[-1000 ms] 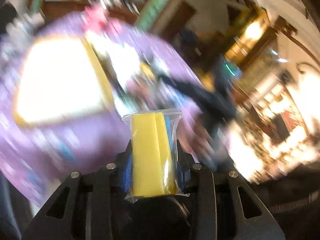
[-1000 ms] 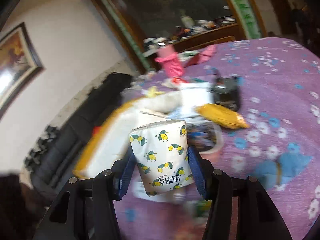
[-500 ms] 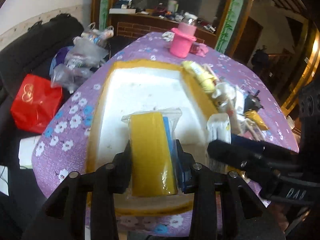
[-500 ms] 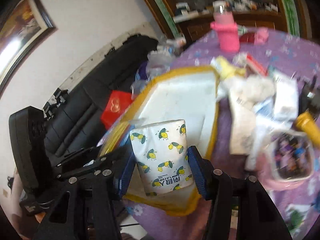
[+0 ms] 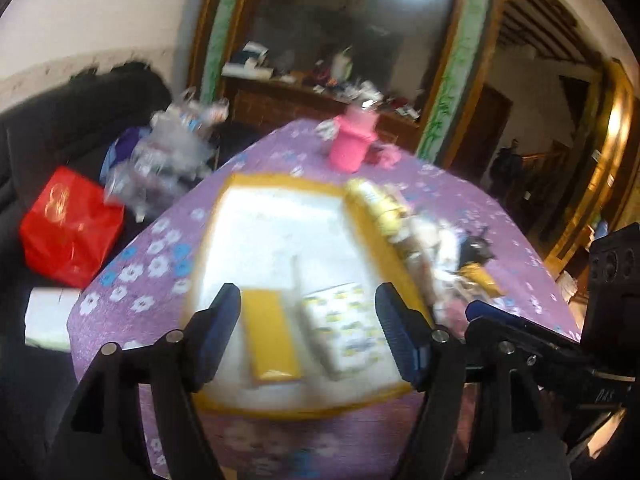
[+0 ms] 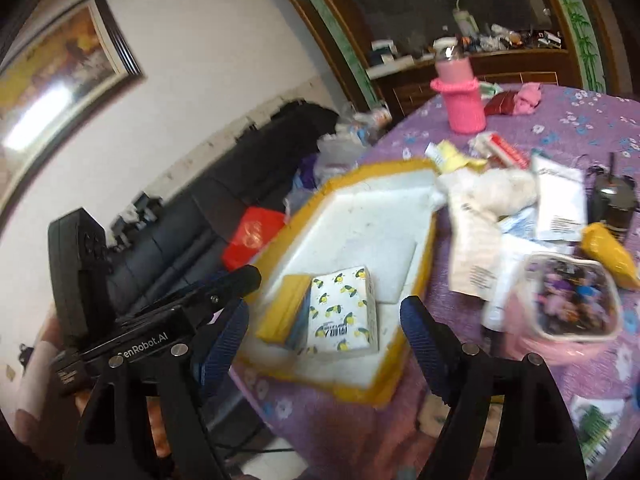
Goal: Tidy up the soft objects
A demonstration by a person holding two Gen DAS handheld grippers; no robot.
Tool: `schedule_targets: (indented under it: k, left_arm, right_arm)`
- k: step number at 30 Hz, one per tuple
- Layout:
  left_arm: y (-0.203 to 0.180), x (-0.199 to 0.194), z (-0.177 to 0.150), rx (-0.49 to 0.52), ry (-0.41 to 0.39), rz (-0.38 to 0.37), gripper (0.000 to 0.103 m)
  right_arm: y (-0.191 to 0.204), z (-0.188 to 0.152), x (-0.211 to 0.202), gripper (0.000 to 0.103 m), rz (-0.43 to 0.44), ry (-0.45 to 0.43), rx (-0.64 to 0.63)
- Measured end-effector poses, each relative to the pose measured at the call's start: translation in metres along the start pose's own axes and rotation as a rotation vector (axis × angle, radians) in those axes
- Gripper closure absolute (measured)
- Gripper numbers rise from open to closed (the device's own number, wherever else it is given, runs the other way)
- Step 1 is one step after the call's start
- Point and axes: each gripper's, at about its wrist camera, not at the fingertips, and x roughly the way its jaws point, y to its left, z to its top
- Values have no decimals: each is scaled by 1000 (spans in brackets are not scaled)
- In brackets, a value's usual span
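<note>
A yellow sponge in a clear bag [image 5: 272, 340] [image 6: 286, 308] and a lemon-print tissue pack [image 5: 346, 330] [image 6: 346, 312] lie side by side at the near end of a white foam tray with a yellow rim [image 5: 280, 184] [image 6: 380, 168]. My left gripper [image 5: 308, 332] is open and empty, above the two items. My right gripper [image 6: 324, 344] is open and empty, just in front of the tray. The left gripper's body also shows in the right wrist view [image 6: 160, 328].
A pile of packets, a white plush, a yellow bag [image 6: 608, 254] and a clear tub [image 6: 568, 300] lies right of the tray on the purple flowered tablecloth [image 6: 560, 128]. A pink bottle [image 6: 462, 96] stands at the back. A red bag [image 5: 70, 226] sits on a black sofa left.
Both grippers opened and let go: the sponge and the tissue pack now lie in the tray. Both grippers have pulled back from the tray.
</note>
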Motion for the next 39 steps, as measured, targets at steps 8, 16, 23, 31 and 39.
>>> schedule_targets:
  k: [8,16,23,31,39]
  left_arm:
    - [-78,19,-7,70,138,-212,31]
    - [-133,54,-24,318,284,-247,31]
    - [-168,82,-41,693,422,-258,31]
    - [-176,116,-52,768,551,-240,28]
    - [-168,88,-60,729,599,-317,28]
  right_arm:
    - [-57,-33,-88,31,-203,-32,86]
    - [-111,-68,-100,40,-328,64,242]
    - [-130,-58,-83,47,-281,117,344]
    - [-144,-58,-82,65,-289,107,375]
    - [-133,-56,-88,67,-353,75,290]
